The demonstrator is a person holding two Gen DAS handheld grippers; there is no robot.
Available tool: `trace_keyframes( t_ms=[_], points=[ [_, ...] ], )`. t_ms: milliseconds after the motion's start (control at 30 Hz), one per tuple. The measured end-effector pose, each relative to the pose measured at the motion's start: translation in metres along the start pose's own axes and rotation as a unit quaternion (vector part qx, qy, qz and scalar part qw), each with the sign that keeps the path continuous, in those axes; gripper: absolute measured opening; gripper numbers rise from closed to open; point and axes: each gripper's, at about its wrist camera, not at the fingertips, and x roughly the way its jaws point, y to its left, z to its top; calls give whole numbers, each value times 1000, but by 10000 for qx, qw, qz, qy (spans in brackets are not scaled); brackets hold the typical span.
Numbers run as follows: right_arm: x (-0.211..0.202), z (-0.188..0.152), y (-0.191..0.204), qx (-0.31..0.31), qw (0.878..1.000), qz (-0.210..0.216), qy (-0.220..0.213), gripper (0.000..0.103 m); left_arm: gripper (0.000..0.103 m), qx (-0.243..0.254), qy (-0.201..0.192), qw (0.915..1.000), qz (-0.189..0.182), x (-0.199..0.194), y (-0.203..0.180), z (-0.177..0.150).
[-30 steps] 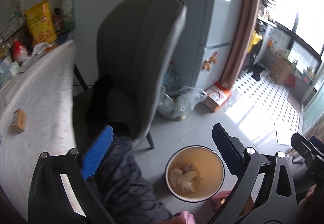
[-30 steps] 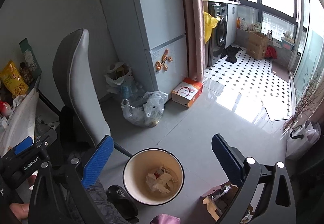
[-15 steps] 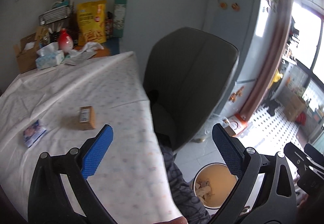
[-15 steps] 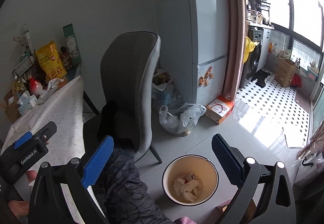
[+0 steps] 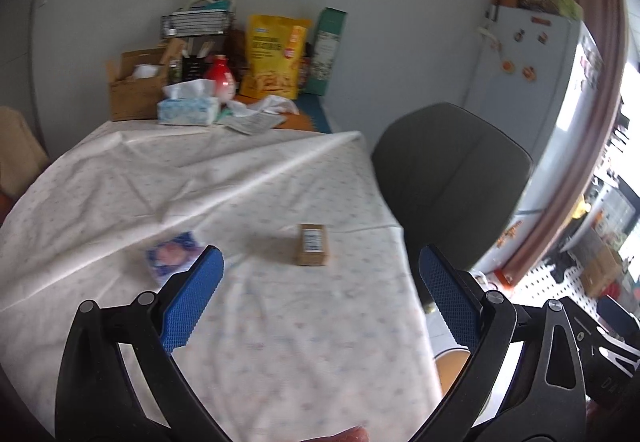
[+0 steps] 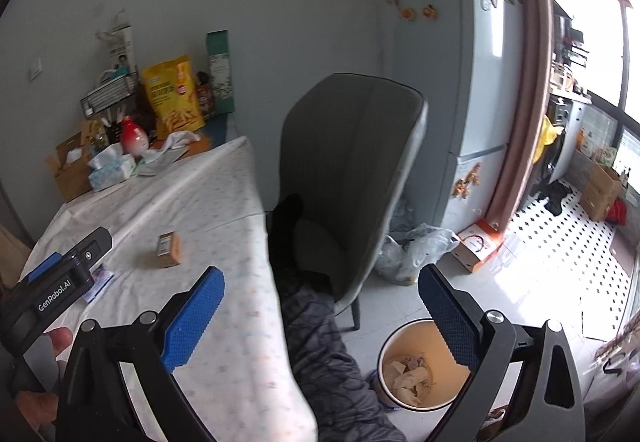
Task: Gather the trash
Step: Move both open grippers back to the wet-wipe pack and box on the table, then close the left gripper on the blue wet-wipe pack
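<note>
Both claws, left claw (image 5: 320, 306) and right claw (image 6: 320, 316), gape empty over the clothed table (image 5: 240, 178) beside a grey chair (image 6: 352, 162).

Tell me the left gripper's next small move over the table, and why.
Probably ease the left gripper forward and down toward the small brown box. Its jaws are wide open and empty, the box lies loose on the tablecloth just ahead between the fingers, and the bin waits on the floor.

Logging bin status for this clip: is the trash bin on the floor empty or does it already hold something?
Not empty. The right wrist view shows crumpled paper lying in the bottom of the trash bin, well below the rim.
</note>
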Motion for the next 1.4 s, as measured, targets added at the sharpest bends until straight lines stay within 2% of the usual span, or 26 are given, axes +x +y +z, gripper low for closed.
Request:
trace_keyframes(
  t_ms=[400, 733, 933, 1200, 1400],
  points=[
    [1, -2, 93, -557, 9969, 547, 63, 95, 97, -401, -90, 9977, 530, -12, 81, 6],
    [35, -14, 149, -850, 9910, 961, 377, 95, 97, -573, 80, 9925, 1080, 3, 133, -3],
    [54, -15, 164, -953, 9893, 1011, 456, 95, 97, -583, 236, 9909, 1187, 24, 141, -6],
    [84, -8, 164, -871, 9895, 996, 586, 95, 97, -473, 525, 9884, 1345, 62, 139, -11],
    [114, -9, 168, -964, 9875, 975, 783, 95, 97, -528, 860, 9847, 1422, 96, 140, -15]
  ],
)
